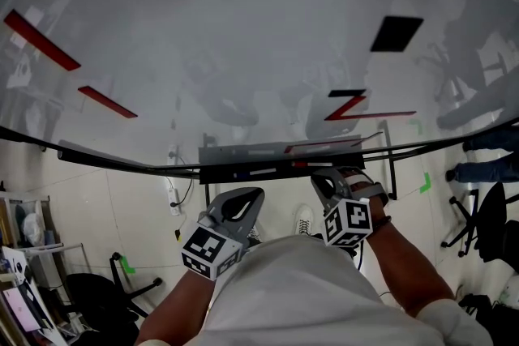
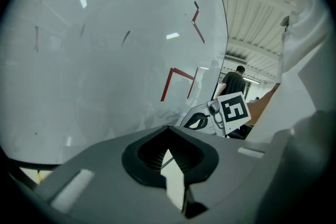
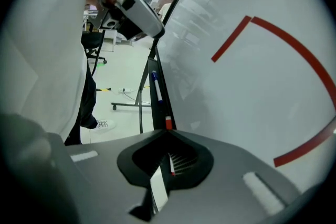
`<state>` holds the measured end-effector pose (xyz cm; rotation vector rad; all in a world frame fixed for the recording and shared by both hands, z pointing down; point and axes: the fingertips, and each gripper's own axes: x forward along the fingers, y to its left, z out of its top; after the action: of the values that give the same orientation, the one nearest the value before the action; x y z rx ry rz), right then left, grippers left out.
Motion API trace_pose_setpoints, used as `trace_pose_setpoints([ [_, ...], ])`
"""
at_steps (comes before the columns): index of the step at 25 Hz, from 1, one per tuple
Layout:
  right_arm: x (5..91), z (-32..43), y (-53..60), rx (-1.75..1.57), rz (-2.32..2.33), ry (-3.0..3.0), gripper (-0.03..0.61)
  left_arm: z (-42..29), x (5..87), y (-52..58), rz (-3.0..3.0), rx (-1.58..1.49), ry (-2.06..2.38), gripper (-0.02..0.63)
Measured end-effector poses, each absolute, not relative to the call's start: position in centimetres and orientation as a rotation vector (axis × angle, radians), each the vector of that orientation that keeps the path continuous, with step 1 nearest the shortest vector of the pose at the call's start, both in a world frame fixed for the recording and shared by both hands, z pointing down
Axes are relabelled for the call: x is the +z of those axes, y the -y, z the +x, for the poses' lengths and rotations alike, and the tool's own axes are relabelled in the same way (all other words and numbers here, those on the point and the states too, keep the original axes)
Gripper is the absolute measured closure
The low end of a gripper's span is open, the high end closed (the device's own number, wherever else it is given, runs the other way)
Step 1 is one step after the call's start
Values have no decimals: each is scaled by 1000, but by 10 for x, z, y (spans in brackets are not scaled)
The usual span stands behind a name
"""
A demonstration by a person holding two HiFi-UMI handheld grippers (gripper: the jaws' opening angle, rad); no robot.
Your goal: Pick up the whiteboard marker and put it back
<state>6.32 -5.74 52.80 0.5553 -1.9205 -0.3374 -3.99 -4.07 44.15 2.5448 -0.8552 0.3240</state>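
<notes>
A whiteboard [image 1: 243, 28] with red strokes fills the head view. Its dark tray [image 1: 219, 155] runs along the bottom edge. On the tray lie a red-capped marker [image 1: 302, 164] [image 3: 168, 123] and a blue-capped marker [image 3: 156, 86]. My right gripper [image 1: 323, 177] [image 3: 169, 134] points along the tray, jaws shut to a thin slit. Through that slit a piece of the red marker shows, lying just past the tips; whether they touch it is unclear. My left gripper [image 1: 243, 200] [image 2: 169, 131] hangs below the tray, shut and empty.
A black rectangle [image 1: 396, 33] is stuck on the board's upper right. Below the board are its stand legs [image 3: 143, 97], a power strip [image 1: 173, 194] and office chairs [image 1: 97, 292] [image 1: 486, 215]. A person in a dark shirt [image 2: 233, 84] stands far off.
</notes>
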Motion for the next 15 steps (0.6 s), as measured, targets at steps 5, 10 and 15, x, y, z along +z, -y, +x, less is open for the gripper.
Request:
trace_pose_setpoints([
  [5, 501, 58, 49, -249, 653, 2037, 577, -41, 443, 42, 2542, 357, 873, 597],
  [10, 472, 51, 46, -72, 761, 2179, 577, -41, 440, 43, 2550, 351, 876, 597],
  [15, 453, 51, 45, 100, 849, 2296, 577, -40, 436, 41, 2566, 345, 872, 597],
])
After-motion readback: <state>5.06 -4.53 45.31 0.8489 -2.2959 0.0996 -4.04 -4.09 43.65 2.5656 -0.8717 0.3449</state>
